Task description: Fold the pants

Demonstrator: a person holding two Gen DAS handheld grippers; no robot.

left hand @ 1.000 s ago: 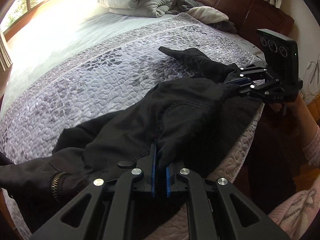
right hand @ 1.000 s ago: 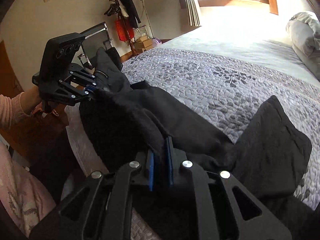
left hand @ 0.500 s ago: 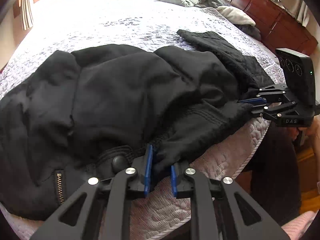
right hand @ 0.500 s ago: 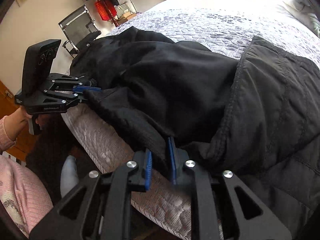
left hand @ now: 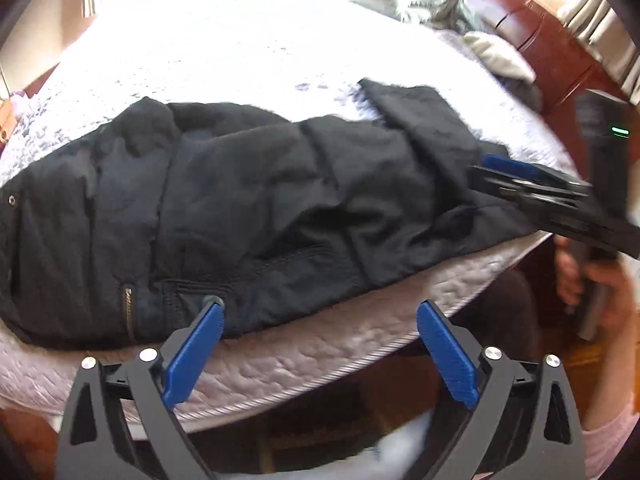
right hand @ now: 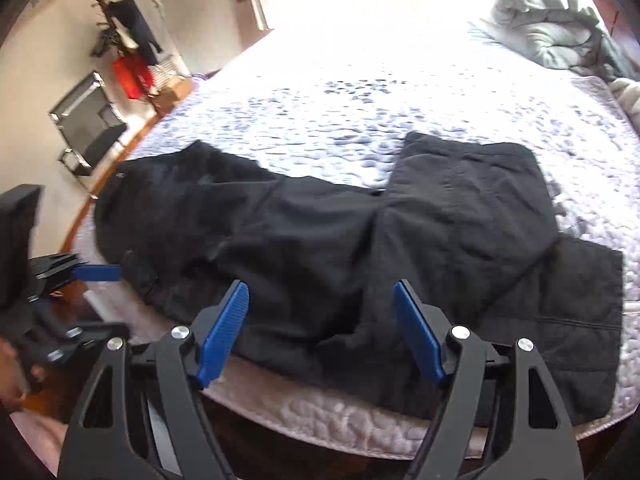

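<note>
Both claws have just sprung wide: left claw (left hand: 320, 312) and right claw (right hand: 320, 292) spread, black pants (left hand: 248, 200) lying free on the bed (left hand: 304, 344)

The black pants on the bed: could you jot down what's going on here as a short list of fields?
item: black pants, lying along the near edge of the bed
surface: quilted bedspread
left gripper: jaws have just been opening, nothing between them, just off the waistband end
right gripper: jaws have just been opening, pads clear of the cloth
leg ends: one cuff lies partly over the other
background: crumpled grey bedding at the headboard
</note>
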